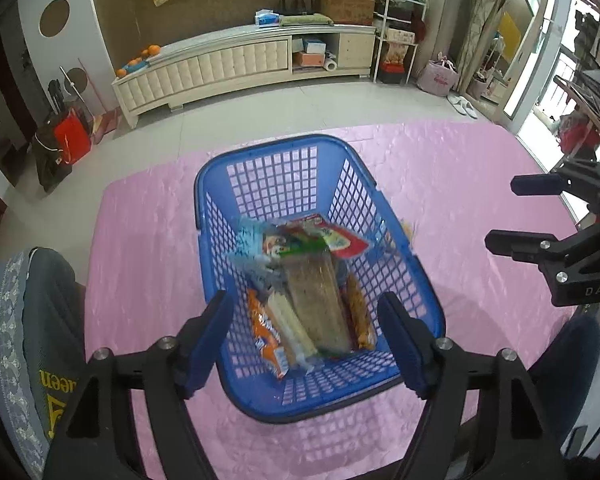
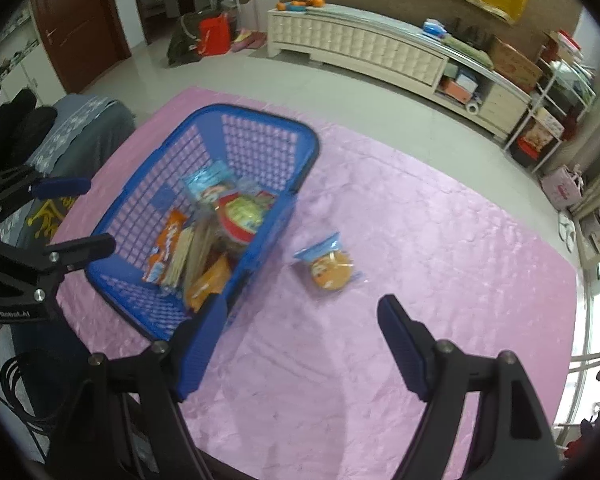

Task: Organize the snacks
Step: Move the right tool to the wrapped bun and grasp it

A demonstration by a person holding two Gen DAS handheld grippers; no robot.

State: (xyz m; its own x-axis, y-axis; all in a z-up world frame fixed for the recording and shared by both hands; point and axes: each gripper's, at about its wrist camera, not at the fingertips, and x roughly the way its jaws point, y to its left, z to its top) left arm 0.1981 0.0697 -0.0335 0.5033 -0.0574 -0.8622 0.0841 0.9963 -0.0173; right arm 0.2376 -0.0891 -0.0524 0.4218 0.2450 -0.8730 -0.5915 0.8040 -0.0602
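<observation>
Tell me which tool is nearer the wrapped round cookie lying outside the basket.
Right. The right tool hangs open just short of the wrapped cookie on the pink cloth. The left tool is open over the blue basket, with the basket between it and the cookie.

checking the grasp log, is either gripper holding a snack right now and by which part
Nothing is held. The left gripper and right gripper are both open and empty; the cookie packet lies loose beside the blue basket.

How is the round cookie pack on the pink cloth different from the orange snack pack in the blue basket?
The cookie pack lies alone on the pink cloth, outside the blue basket; the orange snack pack sits inside it, wedged among other snacks. The cookie pack is clear, showing a round cookie; the orange snack pack is long and printed. Both are sealed and untouched by either gripper.
</observation>
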